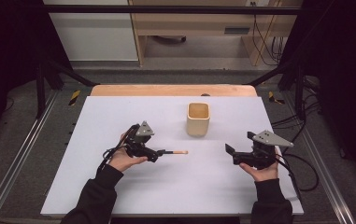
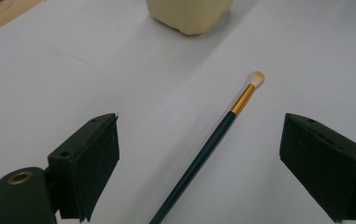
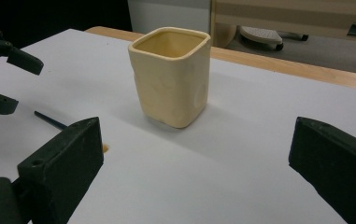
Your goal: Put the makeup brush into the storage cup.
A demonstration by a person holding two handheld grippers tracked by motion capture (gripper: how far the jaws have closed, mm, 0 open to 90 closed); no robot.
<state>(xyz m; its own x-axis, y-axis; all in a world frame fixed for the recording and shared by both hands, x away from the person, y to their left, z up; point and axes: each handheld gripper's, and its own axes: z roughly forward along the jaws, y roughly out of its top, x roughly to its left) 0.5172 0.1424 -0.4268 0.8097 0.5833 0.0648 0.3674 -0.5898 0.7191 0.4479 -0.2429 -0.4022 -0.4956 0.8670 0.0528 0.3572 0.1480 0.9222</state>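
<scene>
The left gripper [image 1: 159, 154], jaws spread wide, hovers low over a white table [image 1: 119, 121] with a paintbrush [image 2: 207, 149] lying untouched between them. The right gripper [image 1: 235, 155], also spread and empty, faces a cream square cup [image 1: 198, 119] standing upright just beyond the brush's tip.

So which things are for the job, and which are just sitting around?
For the job:
- paintbrush, lying flat on the table between the open jaws of the left gripper, not gripped
- cream square cup, standing upright and empty
- right gripper, open, facing the cup

Just around:
- white table top
- wooden shelf unit on the floor behind
- cables beside it
</scene>
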